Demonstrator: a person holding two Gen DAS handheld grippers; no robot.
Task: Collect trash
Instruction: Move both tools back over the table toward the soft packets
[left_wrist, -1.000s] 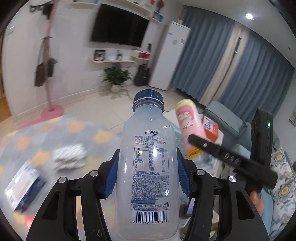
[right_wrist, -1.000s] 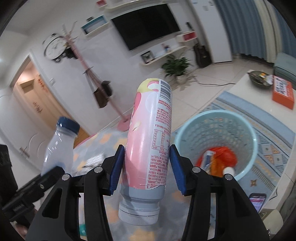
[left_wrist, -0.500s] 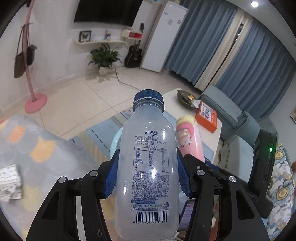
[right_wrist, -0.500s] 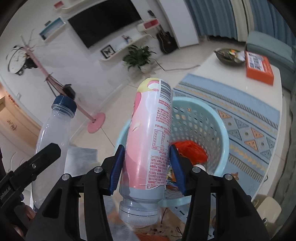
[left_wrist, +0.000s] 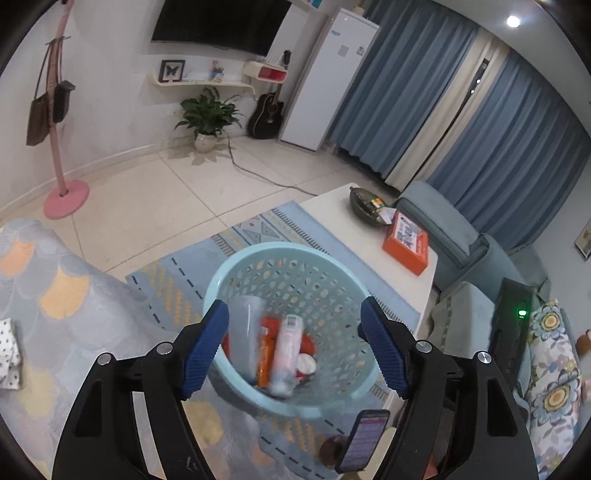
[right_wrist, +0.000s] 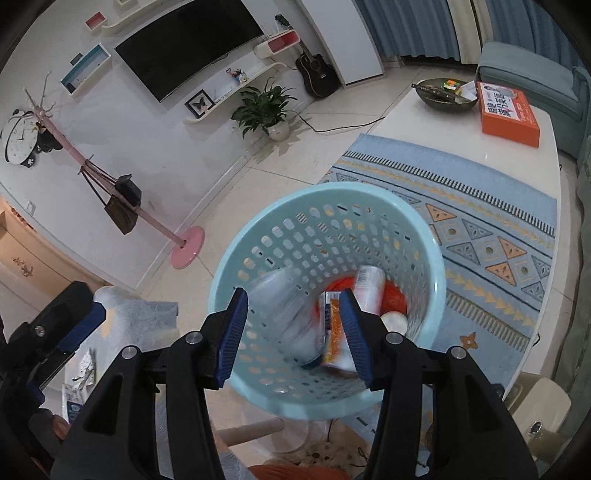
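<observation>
A light blue perforated basket (left_wrist: 258, 251) (right_wrist: 332, 192) stands right below both grippers. A clear plastic bottle (left_wrist: 245, 332) (right_wrist: 291, 314), blurred, is inside it. A pink can (left_wrist: 286, 347) (right_wrist: 369, 288) lies beside it on an orange wrapper (left_wrist: 264, 354) and red bag (right_wrist: 395, 299). My left gripper (left_wrist: 293, 306) hangs over the basket, its jaws opening wide, with nothing between them. My right gripper (right_wrist: 293, 293) is open too, its pads bare above the basket. Each gripper shows at the edge of the other's view.
A white low table (left_wrist: 332, 214) (right_wrist: 424, 122) behind the basket carries an orange box (left_wrist: 406, 243) and a dark bowl (left_wrist: 365, 206). A phone (left_wrist: 364, 439) stands near the basket. A grey patterned cover (left_wrist: 55, 295) holds crumpled paper (left_wrist: 7, 350). Blue rug (right_wrist: 480, 221) underneath.
Both grippers came down over the basket. The left let go of the clear bottle and the right of the pink can; both now sit in the basket.
</observation>
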